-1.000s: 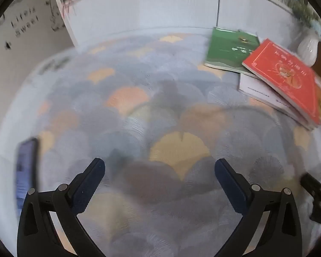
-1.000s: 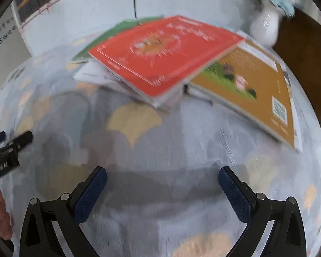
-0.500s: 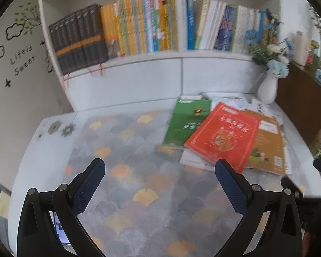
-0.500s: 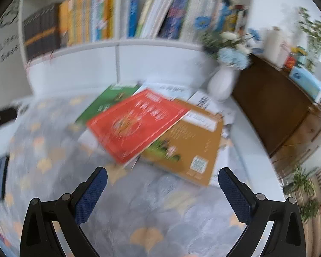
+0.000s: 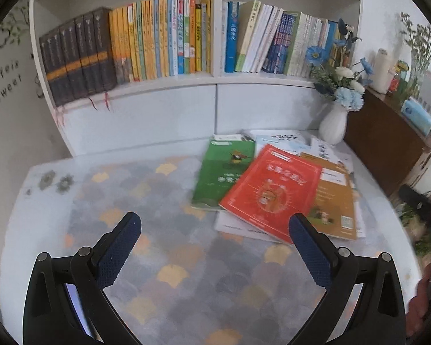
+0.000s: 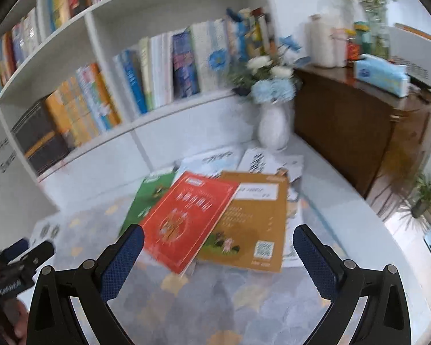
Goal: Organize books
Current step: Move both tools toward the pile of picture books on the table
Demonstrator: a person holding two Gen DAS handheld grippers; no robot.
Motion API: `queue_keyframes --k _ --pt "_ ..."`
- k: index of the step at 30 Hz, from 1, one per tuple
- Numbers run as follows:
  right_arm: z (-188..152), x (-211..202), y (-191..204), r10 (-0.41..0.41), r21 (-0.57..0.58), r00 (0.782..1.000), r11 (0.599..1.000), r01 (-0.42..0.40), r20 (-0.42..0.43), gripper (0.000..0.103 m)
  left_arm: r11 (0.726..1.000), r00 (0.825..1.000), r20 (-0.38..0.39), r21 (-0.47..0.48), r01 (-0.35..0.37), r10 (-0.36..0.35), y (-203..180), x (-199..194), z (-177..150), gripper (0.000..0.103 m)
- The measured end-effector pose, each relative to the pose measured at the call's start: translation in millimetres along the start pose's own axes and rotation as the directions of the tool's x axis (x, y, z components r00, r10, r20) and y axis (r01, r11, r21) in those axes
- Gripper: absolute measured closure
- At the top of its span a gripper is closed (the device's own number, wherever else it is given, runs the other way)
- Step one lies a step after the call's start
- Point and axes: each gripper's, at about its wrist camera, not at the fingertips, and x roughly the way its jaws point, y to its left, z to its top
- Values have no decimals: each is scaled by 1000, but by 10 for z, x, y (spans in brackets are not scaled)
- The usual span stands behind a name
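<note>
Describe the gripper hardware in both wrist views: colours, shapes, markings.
Left gripper and right gripper match: black triangular cut-out finger arms with round silver pins, ending in dark blue dimpled pads. No cables visible. The left gripper's body bears small white lettering in the right view.

We record the left gripper (image 5: 215,230) and the right gripper (image 6: 218,243) both raised, level, jaws spread wide and gripping nothing, each pointing forward and slightly downward
</note>
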Motion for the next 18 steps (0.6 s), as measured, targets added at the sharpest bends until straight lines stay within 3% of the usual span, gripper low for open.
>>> queue_keyframes --k 3,6,9,11,14,18 --pt "-15 94 -12 -24 3 1000 1000 24 -4 0 990 994 -11 97 -104 106 -66 127 16 1" --pt "-32 277 28 -20 -34 998 999 18 -64 0 989 998 -47 143 -44 51 -69 265 40 1" --pt "-44 379 94 -8 -60 998 998 4 -67 0 994 994 -109 103 37 -25 -32 471 36 1" --pt "-39 447 149 -9 -84 997 996 3 -76 0 998 992 -124 63 17 -9 30 593 72 1" --pt "-21 620 216 -6 -111 993 994 -7 -116 0 999 987 -154 10 42 -40 141 782 170 1" --pt "-17 841 263 4 -99 988 995 -19 -152 0 999 984 -174 26 40 -35 151 984 286 1"
